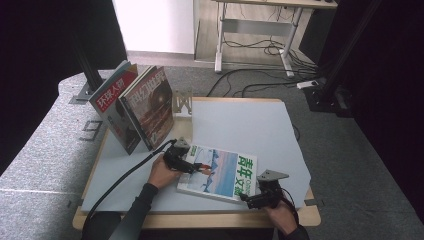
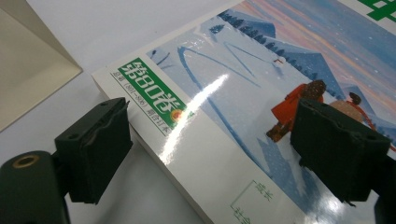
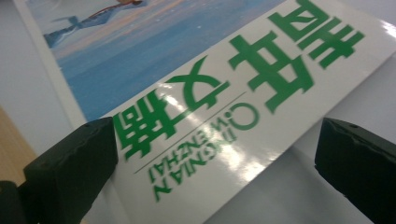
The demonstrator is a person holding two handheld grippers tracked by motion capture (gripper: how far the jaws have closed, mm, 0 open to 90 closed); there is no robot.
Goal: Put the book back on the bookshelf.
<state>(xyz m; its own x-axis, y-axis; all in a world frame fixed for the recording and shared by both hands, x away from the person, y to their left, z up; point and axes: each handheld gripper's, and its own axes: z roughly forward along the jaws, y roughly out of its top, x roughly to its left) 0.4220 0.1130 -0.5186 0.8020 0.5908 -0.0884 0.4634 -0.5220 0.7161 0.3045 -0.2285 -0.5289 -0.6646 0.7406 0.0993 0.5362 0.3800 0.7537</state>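
Observation:
A magazine [image 1: 218, 173] with a blue snowy cover and green title characters lies flat near the front of the grey table top [image 1: 240, 120]. My left gripper [image 1: 196, 167] is at its left end and stands open. In the left gripper view [image 2: 215, 154] one jaw is beside the magazine's [image 2: 243, 70] edge over the table, and the other is above the cover by the red figure. My right gripper [image 1: 248, 200] is at the near right corner, also open. Its jaws [image 3: 215, 172] stand wide on either side of the title end of the magazine [image 3: 187, 60].
Two more magazines [image 1: 134, 107] stand leaning at the back left against a metal bookend [image 1: 182, 104]. A black cable [image 1: 122, 177] trails from the left gripper over the table's front left. The table's front edge [image 1: 200, 220] is close behind both hands.

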